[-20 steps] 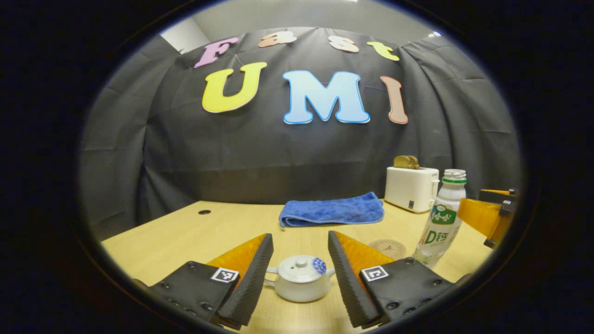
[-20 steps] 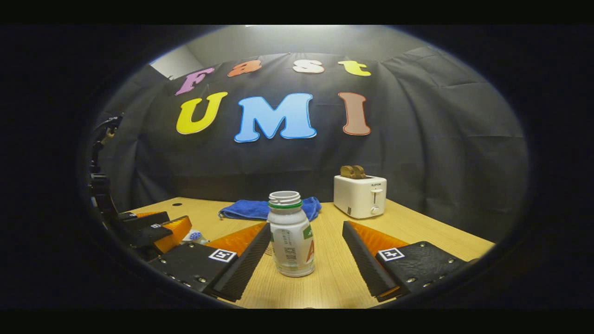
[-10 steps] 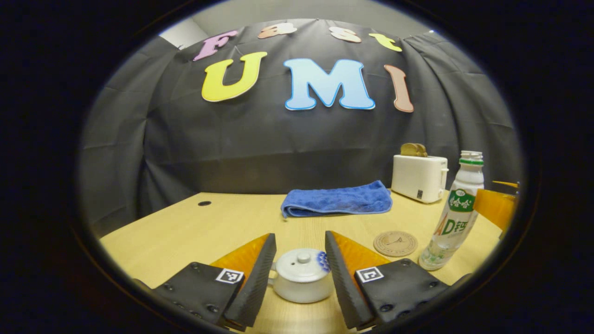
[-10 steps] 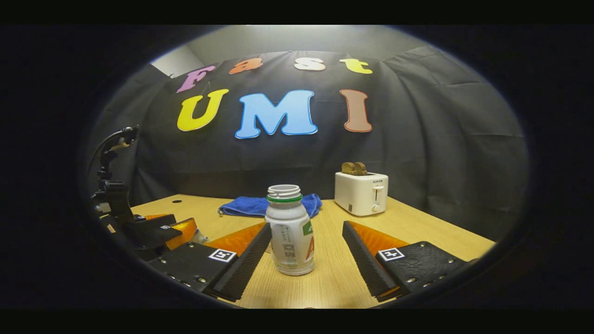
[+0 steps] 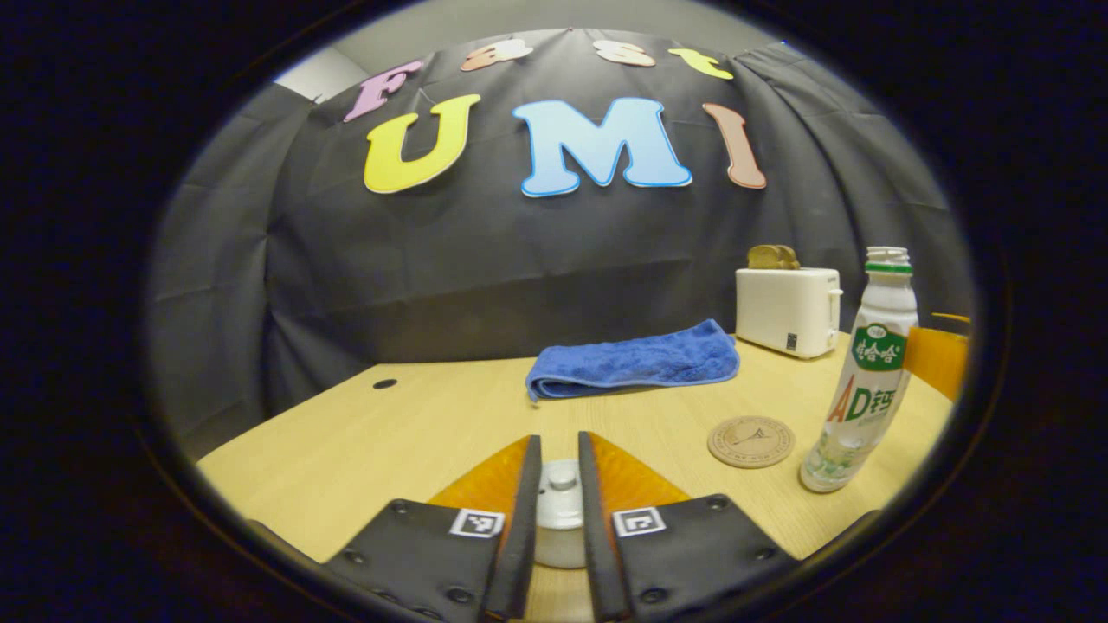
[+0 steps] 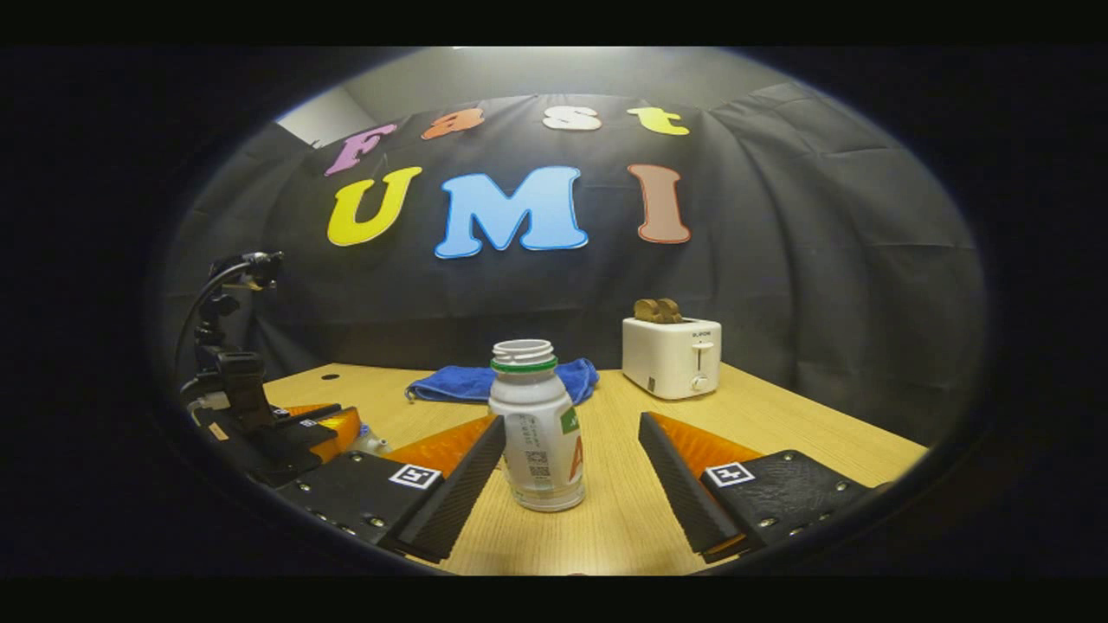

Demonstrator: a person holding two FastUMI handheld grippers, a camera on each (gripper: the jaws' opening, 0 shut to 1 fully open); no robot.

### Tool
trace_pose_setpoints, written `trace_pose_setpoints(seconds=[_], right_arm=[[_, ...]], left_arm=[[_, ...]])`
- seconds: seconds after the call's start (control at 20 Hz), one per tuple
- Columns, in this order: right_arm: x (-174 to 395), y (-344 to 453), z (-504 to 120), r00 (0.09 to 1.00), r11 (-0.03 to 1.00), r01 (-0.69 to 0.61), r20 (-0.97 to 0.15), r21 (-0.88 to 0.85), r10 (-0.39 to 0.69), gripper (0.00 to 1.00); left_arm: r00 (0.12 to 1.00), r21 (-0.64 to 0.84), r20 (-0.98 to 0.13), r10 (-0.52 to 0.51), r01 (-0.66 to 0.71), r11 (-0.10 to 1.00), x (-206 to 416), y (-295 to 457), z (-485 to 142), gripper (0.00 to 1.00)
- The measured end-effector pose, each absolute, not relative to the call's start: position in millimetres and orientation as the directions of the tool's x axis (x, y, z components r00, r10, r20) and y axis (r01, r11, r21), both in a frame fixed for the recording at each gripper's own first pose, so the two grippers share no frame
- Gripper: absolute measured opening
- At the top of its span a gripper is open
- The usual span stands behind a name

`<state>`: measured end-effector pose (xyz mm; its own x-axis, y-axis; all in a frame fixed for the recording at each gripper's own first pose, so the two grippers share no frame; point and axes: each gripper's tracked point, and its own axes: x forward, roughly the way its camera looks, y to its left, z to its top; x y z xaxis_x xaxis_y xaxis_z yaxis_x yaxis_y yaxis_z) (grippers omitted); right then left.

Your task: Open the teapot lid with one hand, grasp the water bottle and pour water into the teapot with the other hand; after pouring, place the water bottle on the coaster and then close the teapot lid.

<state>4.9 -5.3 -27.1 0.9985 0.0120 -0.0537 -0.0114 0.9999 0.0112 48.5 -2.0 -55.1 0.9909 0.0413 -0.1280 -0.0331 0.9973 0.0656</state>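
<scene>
in the left gripper view my left gripper (image 5: 558, 536) sits low over the table (image 5: 363, 433) with its two fingers drawn in close on either side of the teapot lid (image 5: 561, 506). only a narrow slot is left between them, and the lid's small knob (image 5: 563, 475) and a strip of the white teapot (image 5: 558, 547) show through it. the fingers look pressed against the lid's sides, though i cannot tell how firmly.

to the right the round coaster (image 5: 750, 441) lies flat on the table, and just beyond it the water bottle (image 5: 859, 374) stands upright with its cap off. farther back are a folded blue towel (image 5: 634, 362) and a white toaster (image 5: 788, 298) with bread in its slots.

in the right gripper view my right gripper (image 6: 567, 480) has its fingers spread wide. the water bottle stands on the table between them, nearer the left finger (image 6: 450, 493), and i cannot tell whether that one touches it; the other finger is clear of it.
</scene>
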Motion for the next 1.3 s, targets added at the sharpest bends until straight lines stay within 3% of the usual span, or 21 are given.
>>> trace_pose_setpoints(seconds=[0.05, 0.1, 0.25, 0.35, 0.9, 1.1, 1.15, 1.3], right_arm=[[5, -6, -28, 0.998, 1.0, -0.012, -0.055, 0.014, 0.013, 0.95], [5, -6, -28, 0.998, 1.0, -0.013, -0.056, 0.016, 0.014, 0.95], [5, -5, -30, 0.998, 1.0, -0.02, -0.059, 0.015, 0.02, 0.95], [4, -3, -30, 0.998, 0.999, -0.031, -0.059, 0.02, 0.032, 0.95], [4, 8, -35, 0.995, 0.997, -0.08, -0.066, 0.007, 0.08, 0.95], [9, 13, -42, 0.991, 0.995, -0.1, -0.083, 0.013, 0.1, 0.95], [11, 15, -44, 0.991, 0.994, -0.104, -0.088, 0.012, 0.105, 0.95], [15, 16, -49, 0.989, 0.994, -0.107, -0.1, 0.004, 0.107, 0.96]], left_arm=[[0.991, 0.067, -0.128, 0.038, -0.029, 0.997, 49, -3, -54, 0.25], [0.991, 0.07, -0.129, 0.039, -0.03, 0.997, 50, -3, -55, 0.27], [0.992, 0.074, -0.124, 0.038, -0.029, 0.997, 49, -4, -52, 0.14], [0.992, 0.085, -0.124, 0.033, -0.023, 0.996, 50, -5, -52, 0.12], [1.0, 0.002, -0.015, 0.026, -0.026, 1.0, 27, 20, 24, 0.15], [0.998, -0.003, 0.04, 0.049, -0.049, 0.999, 1, 43, 59, 0.11], [0.997, -0.001, 0.044, 0.056, -0.056, 0.998, -5, 48, 64, 0.15], [0.997, 0.002, 0.039, 0.073, -0.073, 0.997, -19, 62, 62, 0.11]])
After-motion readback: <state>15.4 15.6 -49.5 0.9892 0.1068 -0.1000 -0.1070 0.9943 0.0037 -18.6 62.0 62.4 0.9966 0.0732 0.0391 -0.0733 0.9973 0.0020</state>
